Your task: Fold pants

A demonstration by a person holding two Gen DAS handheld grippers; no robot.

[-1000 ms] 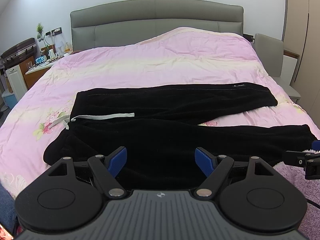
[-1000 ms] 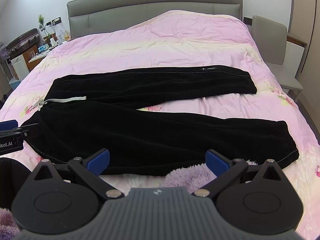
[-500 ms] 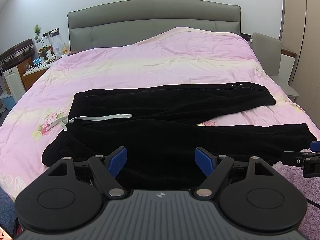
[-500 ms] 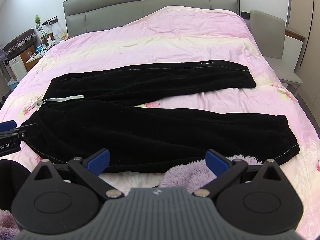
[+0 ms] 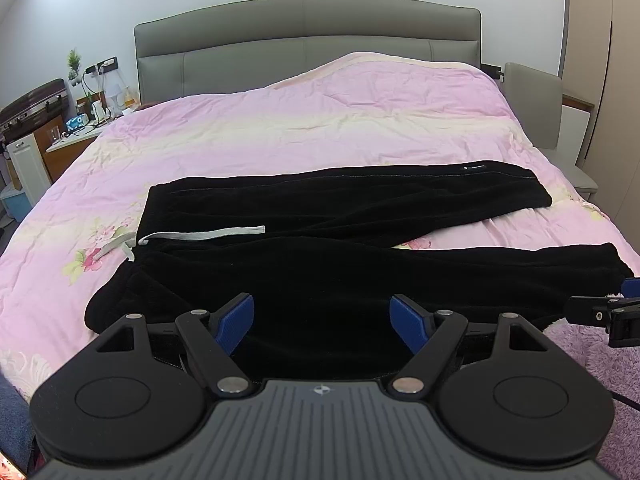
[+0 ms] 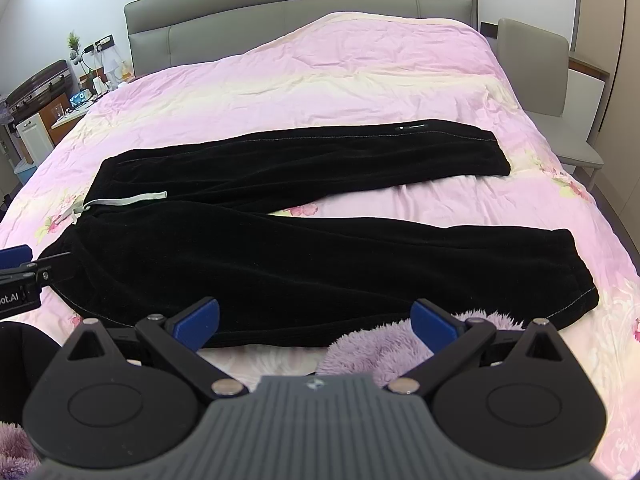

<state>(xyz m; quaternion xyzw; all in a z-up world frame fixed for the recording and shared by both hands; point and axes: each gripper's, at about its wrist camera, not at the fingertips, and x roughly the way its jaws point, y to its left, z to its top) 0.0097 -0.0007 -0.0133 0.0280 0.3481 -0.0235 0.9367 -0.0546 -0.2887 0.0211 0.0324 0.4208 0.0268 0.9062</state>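
Across the pink quilt on the bed lie the black pants, spread flat with the waist to the left and both legs running right, the far leg angled away from the near one so a wedge of quilt shows between them. A grey drawstring lies over the waist; its left end trails onto the quilt. The left gripper hovers over the near leg close to the waist, jaws wide, nothing between them; its body hides the pants' near edge, so whether the fingers touch the cloth cannot be told. The right gripper hovers near the front edge of the bed, by the near leg's lower half, jaws also wide and empty. A fuzzy purple cloth shows between its fingers, partly hidden by the gripper body; what it belongs to cannot be made out. Each gripper shows at the edge of the other's view, cut off by the frame. The black pile swallows most folds and seams, and only a faint stitch line marks the cuff. Behind stands a grey headboard, with a cluttered nightstand to its left, its small items too blurred to name.
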